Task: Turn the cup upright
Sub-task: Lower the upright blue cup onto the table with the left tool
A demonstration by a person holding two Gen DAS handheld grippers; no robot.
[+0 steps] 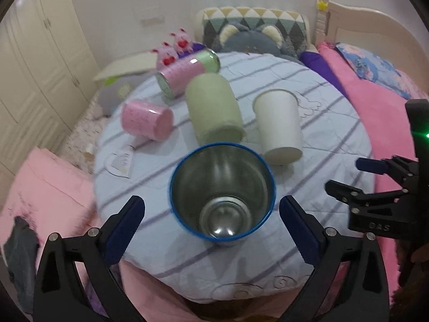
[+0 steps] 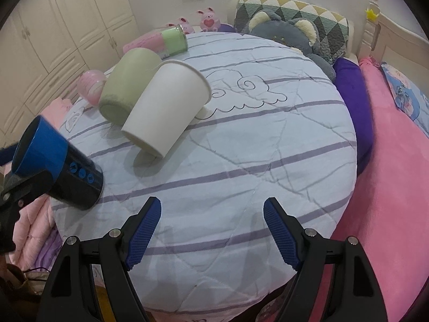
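Note:
A blue metal cup with a shiny inside stands on a round striped cushion, its mouth toward my left camera. My left gripper is open, one finger on each side of the cup, not touching it. In the right wrist view the same cup stands tilted at the left edge, blue above and black below. My right gripper is open and empty over the cushion's front part. It shows at the right of the left wrist view.
A white paper cup, a green cup, a pink cup and a pink-green can lie on the cushion. Pink bedding, pillows and plush toys surround it.

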